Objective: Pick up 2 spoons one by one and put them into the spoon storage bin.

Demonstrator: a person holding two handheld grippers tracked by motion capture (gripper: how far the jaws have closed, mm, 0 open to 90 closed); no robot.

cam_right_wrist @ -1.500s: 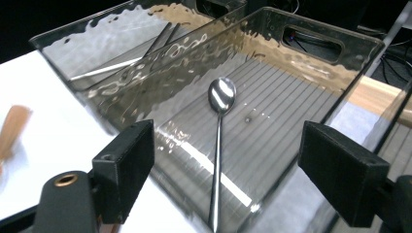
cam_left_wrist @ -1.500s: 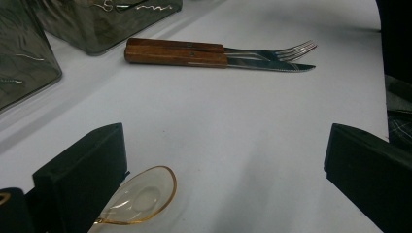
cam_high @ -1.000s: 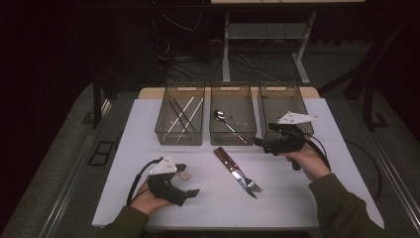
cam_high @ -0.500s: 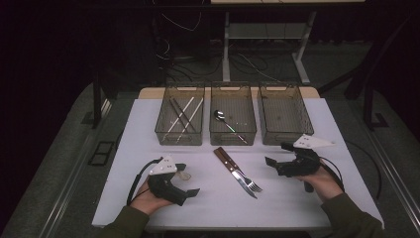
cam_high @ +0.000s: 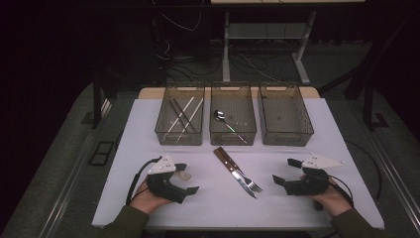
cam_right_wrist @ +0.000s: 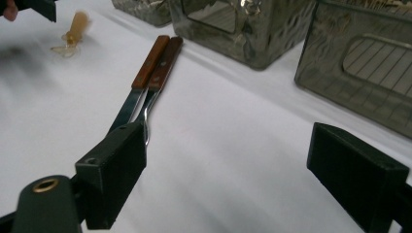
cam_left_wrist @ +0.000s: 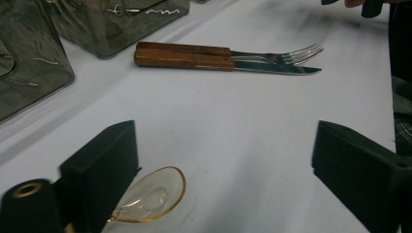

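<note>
**Inspector:** State what lies between your tools.

**Operator:** A knife and a fork, side by side and touching, near the middle of the white tabletop, a little toward its near edge. Both have brown wooden handles with small rivets and bright steel ends; the knife blade is flat and pointed, the fork has slim tines. The handles point toward the far edge, the tips toward me.

**Inspector:** Your left tool?

**Operator:** My left gripper rests near the near-left corner, jaws spread wide, nothing between them. The jaws are matte black blocks. Just beside its left jaw lies a small clear spoon, glassy with an amber rim, bowl up.

**Inspector:** And the right?

**Operator:** My right gripper sits near the near-right corner, jaws likewise apart and empty. In the right gripper view its left jaw overlaps the fork tip; whether it touches I cannot tell.

**Inspector:** Beyond those?

**Operator:** Three smoky, translucent plastic bins in a row along the far edge. The left bin holds long thin sticks, pale and dark. The middle bin holds a metal spoon with a round shiny bowl. The right bin shows a bare bottom.
</note>
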